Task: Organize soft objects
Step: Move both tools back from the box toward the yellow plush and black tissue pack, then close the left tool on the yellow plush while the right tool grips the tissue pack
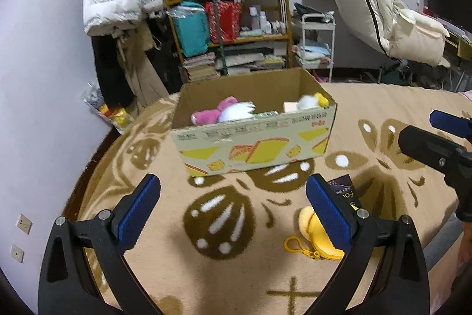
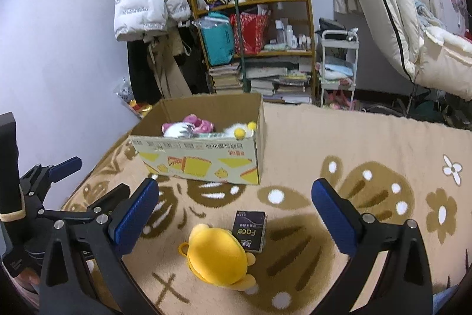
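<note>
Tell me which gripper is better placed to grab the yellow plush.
Right. The yellow plush lies centred between the open right gripper; in the left wrist view the open left gripper has it off to one side.

Blanket (image 2: 354, 138) showing tan with brown-and-white flower shapes; box (image 2: 206, 161) showing beige with yellow prints – red lettering; plush toy (image 2: 216, 256) showing yellow; packet (image 2: 249, 231) showing black – pale lettering.

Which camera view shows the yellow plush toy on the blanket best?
The right wrist view: the yellow plush toy lies whole between the open claw fingers, beside the dark tissue pack. In the left wrist view, the left claw's finger covers part of the toy.
</note>
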`<action>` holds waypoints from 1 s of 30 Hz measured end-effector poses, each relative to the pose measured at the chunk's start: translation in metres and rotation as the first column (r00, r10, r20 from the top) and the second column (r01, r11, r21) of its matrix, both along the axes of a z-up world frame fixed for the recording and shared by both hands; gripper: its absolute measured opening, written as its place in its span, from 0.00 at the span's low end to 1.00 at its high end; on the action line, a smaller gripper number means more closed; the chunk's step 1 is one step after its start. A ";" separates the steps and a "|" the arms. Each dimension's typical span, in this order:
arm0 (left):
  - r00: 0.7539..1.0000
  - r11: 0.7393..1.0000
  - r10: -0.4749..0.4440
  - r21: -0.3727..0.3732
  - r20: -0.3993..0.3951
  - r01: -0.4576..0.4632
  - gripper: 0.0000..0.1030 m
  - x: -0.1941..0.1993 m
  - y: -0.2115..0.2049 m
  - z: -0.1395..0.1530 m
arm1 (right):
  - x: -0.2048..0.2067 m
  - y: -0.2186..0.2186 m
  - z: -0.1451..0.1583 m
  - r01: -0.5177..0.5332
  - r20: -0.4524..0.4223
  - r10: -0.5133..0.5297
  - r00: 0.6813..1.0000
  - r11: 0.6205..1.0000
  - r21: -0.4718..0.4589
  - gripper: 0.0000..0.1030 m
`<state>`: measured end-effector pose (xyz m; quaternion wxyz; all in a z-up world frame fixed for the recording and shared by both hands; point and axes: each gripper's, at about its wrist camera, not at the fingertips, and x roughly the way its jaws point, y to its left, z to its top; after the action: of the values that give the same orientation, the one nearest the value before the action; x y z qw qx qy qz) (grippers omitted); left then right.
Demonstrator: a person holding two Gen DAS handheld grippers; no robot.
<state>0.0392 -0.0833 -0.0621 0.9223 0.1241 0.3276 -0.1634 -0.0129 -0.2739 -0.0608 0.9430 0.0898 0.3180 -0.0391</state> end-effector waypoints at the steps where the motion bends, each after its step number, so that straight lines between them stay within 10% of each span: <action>1: 1.000 1.000 -0.004 0.000 -0.007 0.004 0.96 0.002 -0.002 -0.002 | 0.001 -0.001 -0.002 0.004 -0.009 -0.004 1.000 1.000 0.003 1.00; 30: 0.931 0.977 -0.209 -0.027 -0.298 0.211 0.96 0.025 -0.063 -0.073 | 0.049 -0.048 -0.085 0.125 -0.341 -0.057 0.938 0.975 0.181 1.00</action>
<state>0.0643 -0.1463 -0.1348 0.8389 0.1347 0.4487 -0.2771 0.0361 -0.3218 -0.1453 0.8587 0.1910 0.4711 -0.0652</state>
